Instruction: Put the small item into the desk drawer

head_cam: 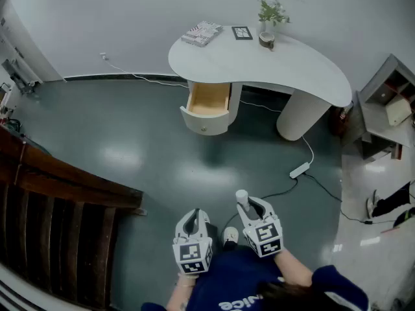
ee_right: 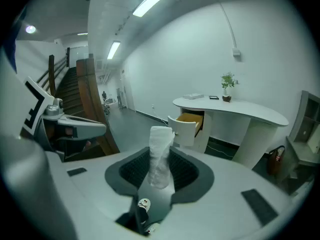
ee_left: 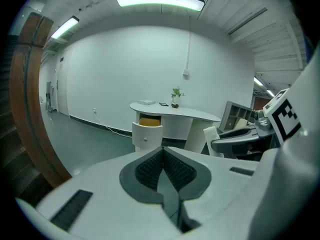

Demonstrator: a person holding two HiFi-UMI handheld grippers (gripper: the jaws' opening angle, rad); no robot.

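Note:
My right gripper (ee_right: 161,170) is shut on a small white wrapped roll (ee_right: 160,154), which stands up between its pads; the same small white roll (head_cam: 242,197) pokes out ahead of that right gripper (head_cam: 249,206) in the head view. My left gripper (ee_left: 163,171) is shut with nothing in it, and this left gripper (head_cam: 193,221) hangs beside the right one above the floor. Far ahead stands the white curved desk (head_cam: 285,67) with its drawer (head_cam: 207,105) pulled open, its wooden inside showing. The open drawer (ee_right: 187,126) also appears in the right gripper view.
On the desk lie a book (head_cam: 201,33), a small dark frame (head_cam: 242,32) and a potted plant (head_cam: 269,21). A white power strip (head_cam: 299,170) with cables lies on the dark floor. A wooden stair rail (head_cam: 58,193) runs at left, a grey shelf unit (head_cam: 382,109) at right.

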